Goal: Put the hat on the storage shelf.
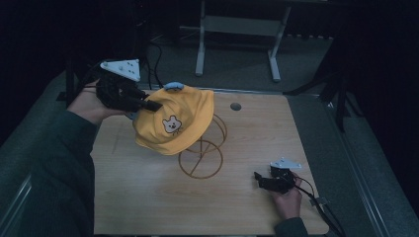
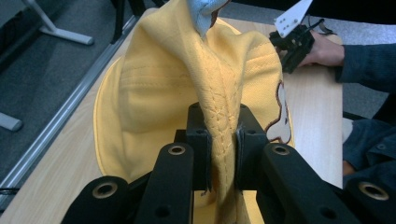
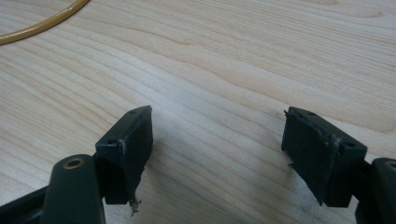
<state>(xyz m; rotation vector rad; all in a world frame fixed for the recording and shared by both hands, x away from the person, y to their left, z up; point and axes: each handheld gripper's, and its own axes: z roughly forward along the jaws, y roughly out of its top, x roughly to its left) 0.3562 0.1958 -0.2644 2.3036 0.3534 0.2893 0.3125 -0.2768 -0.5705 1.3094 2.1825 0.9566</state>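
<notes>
A yellow cap (image 1: 175, 123) with a small bear patch and a pale blue top button hangs over a brass-coloured wire stand (image 1: 202, 158) in the middle of the wooden table. My left gripper (image 1: 148, 104) is shut on a pinched fold of the cap's cloth (image 2: 223, 140) at its left side, held up above the table. At the table's front right my right gripper (image 1: 258, 176) rests low over the wood, open (image 3: 217, 154) with nothing between its jaws. The stand's upper part is hidden under the cap.
The wooden table (image 1: 148, 197) has a small round hole (image 1: 235, 106) near its far edge. A piece of the stand's ring (image 3: 42, 21) lies ahead-left of my right gripper. Behind the table stands a grey metal frame (image 1: 237, 29) on a dark floor.
</notes>
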